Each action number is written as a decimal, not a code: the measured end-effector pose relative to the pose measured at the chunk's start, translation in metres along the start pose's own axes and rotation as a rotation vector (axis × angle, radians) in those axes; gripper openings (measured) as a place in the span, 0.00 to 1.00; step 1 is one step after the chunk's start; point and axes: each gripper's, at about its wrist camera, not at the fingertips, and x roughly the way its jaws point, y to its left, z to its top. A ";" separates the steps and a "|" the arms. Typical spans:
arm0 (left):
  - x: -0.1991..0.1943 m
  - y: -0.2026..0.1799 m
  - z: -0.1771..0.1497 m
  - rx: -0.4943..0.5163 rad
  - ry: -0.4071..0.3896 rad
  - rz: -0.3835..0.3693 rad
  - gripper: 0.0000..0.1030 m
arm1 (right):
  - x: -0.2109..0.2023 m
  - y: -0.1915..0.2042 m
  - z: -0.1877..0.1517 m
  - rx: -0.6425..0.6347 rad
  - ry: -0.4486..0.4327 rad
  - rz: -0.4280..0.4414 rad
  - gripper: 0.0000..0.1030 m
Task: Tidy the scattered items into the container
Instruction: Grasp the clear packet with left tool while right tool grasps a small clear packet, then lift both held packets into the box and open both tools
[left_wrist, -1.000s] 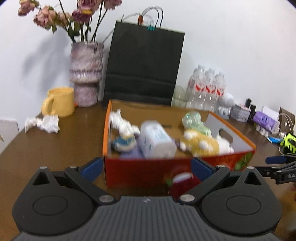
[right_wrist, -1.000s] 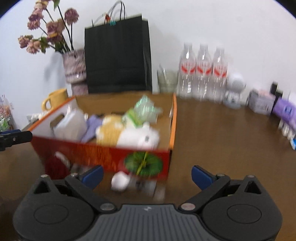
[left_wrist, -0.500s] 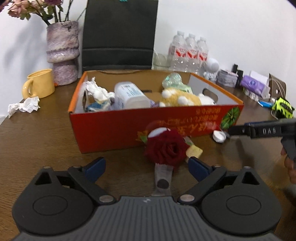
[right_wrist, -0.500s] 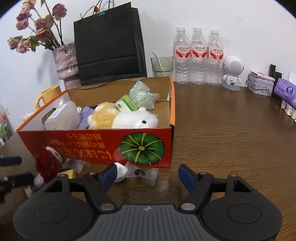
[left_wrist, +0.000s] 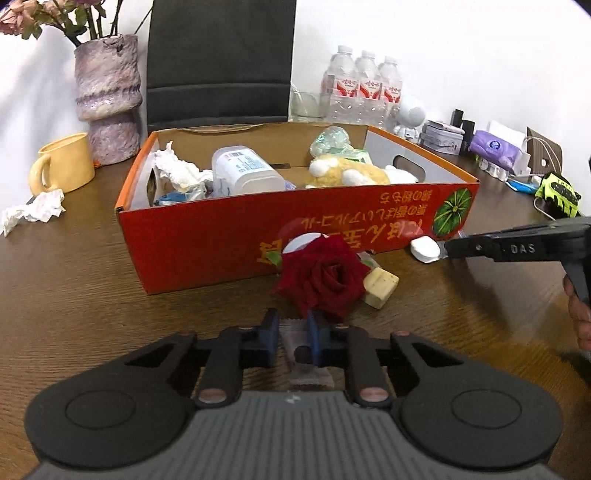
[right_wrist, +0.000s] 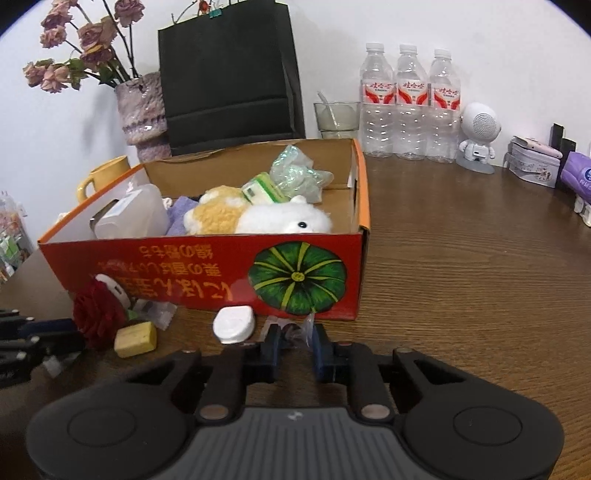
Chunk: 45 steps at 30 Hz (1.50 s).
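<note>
An orange-red cardboard box (left_wrist: 207, 240) (right_wrist: 184, 258) holds a plush toy, a plastic jar, tissue and bags. In front of it on the table lie a red rose (left_wrist: 321, 280) (right_wrist: 96, 314), a yellow block (left_wrist: 380, 288) (right_wrist: 135, 339) and a white oval case (left_wrist: 424, 248) (right_wrist: 234, 325). My left gripper (left_wrist: 293, 325) is closing its jaws, and the pads pinch the clear wrapper (left_wrist: 295, 338) at the rose's base. My right gripper (right_wrist: 293, 336) is closing its jaws on a small clear packet (right_wrist: 290, 328) by the box's front wall, right of the white case.
Behind the box stand a vase of dried flowers (left_wrist: 107, 96), a black paper bag (right_wrist: 229, 74), a yellow mug (left_wrist: 62, 166), a glass (right_wrist: 337, 119), three water bottles (right_wrist: 410, 103) and a white robot figure (right_wrist: 478, 136). Crumpled tissue (left_wrist: 35, 212) lies left. Tins and packs crowd the far right.
Both grippers sank toward the table and their jaws went from wide open to closed. The left closed on the rose's wrapper, the right on the clear packet.
</note>
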 end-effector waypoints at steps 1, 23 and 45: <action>0.000 0.000 0.000 -0.003 -0.002 0.000 0.15 | -0.001 0.000 -0.001 0.001 -0.004 0.004 0.12; -0.028 -0.001 -0.008 -0.070 -0.027 0.017 0.42 | -0.042 0.008 -0.015 0.045 -0.091 0.013 0.09; -0.074 -0.010 0.040 -0.005 -0.277 0.082 0.17 | -0.086 0.019 0.005 0.008 -0.225 0.071 0.09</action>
